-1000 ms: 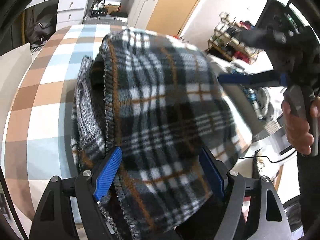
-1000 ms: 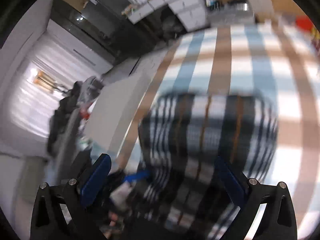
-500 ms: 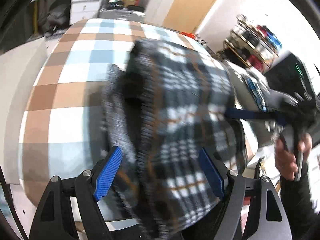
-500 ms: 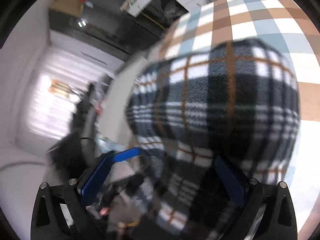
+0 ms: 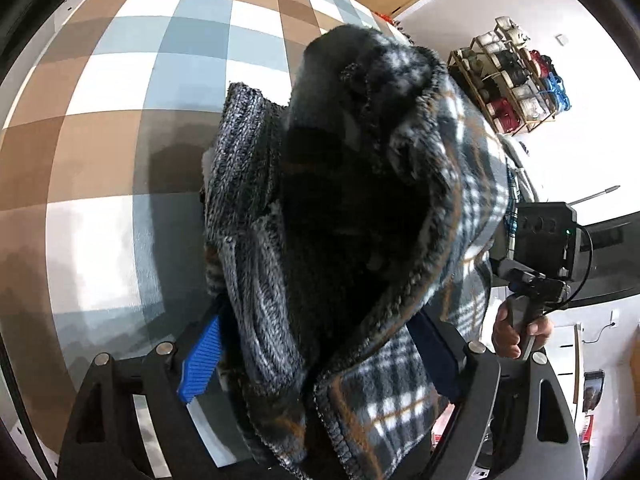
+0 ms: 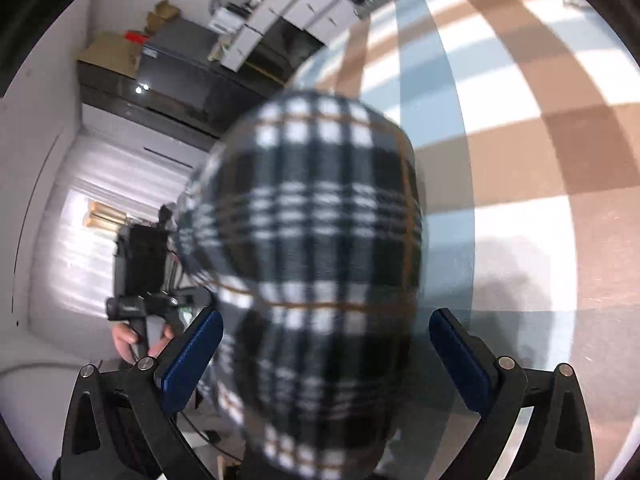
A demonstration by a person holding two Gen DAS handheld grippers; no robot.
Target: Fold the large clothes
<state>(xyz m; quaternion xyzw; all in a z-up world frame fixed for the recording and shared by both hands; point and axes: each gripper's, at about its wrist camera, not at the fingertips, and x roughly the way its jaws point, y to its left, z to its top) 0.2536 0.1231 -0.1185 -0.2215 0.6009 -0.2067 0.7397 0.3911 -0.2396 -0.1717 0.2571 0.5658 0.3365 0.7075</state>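
Your left gripper (image 5: 320, 356) has the plaid garment (image 5: 400, 200) bunched straight ahead of it, the cloth filling the gap between the two blue pads and rising away from you along the line the fingers point. Those jaws have just been opening, and they stand spread wide; the fleece lies between them, but you cannot call it a pinch, since the left pad (image 5: 200, 360) shows bare blue beside the cloth rather than pressing into it.

Your right gripper (image 6: 326, 356) meets the same garment (image 6: 312, 220) from the opposite side. Its jaws are spread too, the bundle hanging down the middle of the gap with clear space at the right pad. The picture is blurred there, so contact at the other pad is uncertain.

The bundle's long axis runs forward from both sets of jaws, over the checked tabletop (image 5: 120, 120). Neither hand is clearly nearer.
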